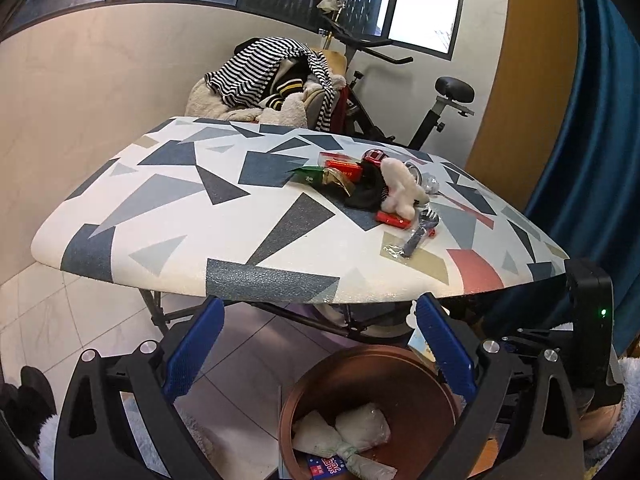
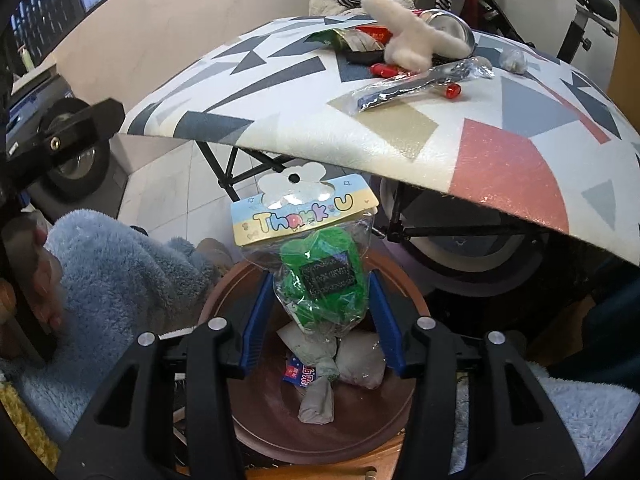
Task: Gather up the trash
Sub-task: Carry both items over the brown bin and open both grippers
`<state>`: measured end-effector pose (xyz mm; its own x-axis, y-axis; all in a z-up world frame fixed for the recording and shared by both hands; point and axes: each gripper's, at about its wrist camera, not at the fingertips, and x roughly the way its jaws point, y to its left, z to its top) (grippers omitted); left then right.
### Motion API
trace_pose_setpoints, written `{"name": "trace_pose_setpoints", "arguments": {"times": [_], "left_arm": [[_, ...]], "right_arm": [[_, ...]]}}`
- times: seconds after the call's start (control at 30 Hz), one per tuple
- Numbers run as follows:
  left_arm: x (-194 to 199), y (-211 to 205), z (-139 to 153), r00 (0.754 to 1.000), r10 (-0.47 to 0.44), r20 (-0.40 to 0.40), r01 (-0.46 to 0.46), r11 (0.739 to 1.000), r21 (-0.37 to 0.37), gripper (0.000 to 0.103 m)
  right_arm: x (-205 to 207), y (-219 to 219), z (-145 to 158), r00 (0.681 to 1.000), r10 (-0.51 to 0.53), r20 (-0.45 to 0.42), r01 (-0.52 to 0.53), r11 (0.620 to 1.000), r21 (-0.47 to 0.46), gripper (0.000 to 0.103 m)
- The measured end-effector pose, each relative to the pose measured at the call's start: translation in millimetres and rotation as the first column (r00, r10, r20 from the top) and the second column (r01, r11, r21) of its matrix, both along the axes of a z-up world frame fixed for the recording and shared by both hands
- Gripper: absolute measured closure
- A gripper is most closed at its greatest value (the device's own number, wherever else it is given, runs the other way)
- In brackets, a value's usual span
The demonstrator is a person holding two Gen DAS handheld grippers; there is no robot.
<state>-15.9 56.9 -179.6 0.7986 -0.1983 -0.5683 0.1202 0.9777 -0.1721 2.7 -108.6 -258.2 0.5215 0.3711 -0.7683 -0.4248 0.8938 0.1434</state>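
My right gripper [image 2: 320, 280] is shut on a clear plastic bag [image 2: 324, 276] with a green toy inside and a "Thank U" card on top. It hangs over the brown round bin [image 2: 256, 420], which holds white wads and a blue wrapper. My left gripper [image 1: 320, 302] stands wide open with nothing in it, above the same bin [image 1: 360, 354] and just below the table's front edge. On the patterned table [image 1: 180, 200] lies a trash pile: a green wrapper [image 1: 310, 174], red packets [image 1: 344, 168], a white plush [image 1: 402, 190] and plastic-wrapped cutlery [image 1: 416, 236].
Folding table legs [image 1: 160, 312] stand just behind the bin. A chair heaped with striped clothes [image 1: 264, 76] and an exercise bike [image 1: 440, 112] are beyond the table, a blue curtain [image 1: 592, 140] at the right. A person's fluffy blue sleeve [image 2: 120, 272] is left of the bin.
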Motion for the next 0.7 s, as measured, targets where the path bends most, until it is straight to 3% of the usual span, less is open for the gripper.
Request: {"name": "trace_pose_setpoints", "arguments": {"times": [0.03,0.13,0.23,0.4,0.7], "left_arm": [[0.0,-0.6,-0.1,1.0,-0.001,-0.001,0.001,1.0,0.001,0.009],[-0.2,-4.0,-0.3,1.0,-0.011,-0.002,0.011,1.0,0.014,0.009],[-0.4,-7.7,0.0,1.0,-0.017,0.0,0.017,0.999,0.031,0.009],[-1.3,-8.0,0.2,1.0,-0.013,0.003,0.013,0.999,0.038,0.009],[2.8,-5.6,-0.2,1.0,0.01,-0.026,-0.01,1.0,0.029,0.006]], "right_arm": [[1.4,-0.2,-0.2,1.0,-0.001,-0.001,0.001,1.0,0.003,0.051],[1.4,-3.0,2.5,1.0,-0.019,0.014,0.019,1.0,0.004,0.023],[1.6,-5.2,5.8,0.999,-0.034,0.028,0.034,0.999,0.004,0.009],[6.0,-11.4,9.2,0.999,-0.042,0.019,0.042,0.999,0.029,0.006],[-2.4,-18.2,20.9,0.991,-0.069,0.114,0.066,0.998,0.022,0.006]]}}
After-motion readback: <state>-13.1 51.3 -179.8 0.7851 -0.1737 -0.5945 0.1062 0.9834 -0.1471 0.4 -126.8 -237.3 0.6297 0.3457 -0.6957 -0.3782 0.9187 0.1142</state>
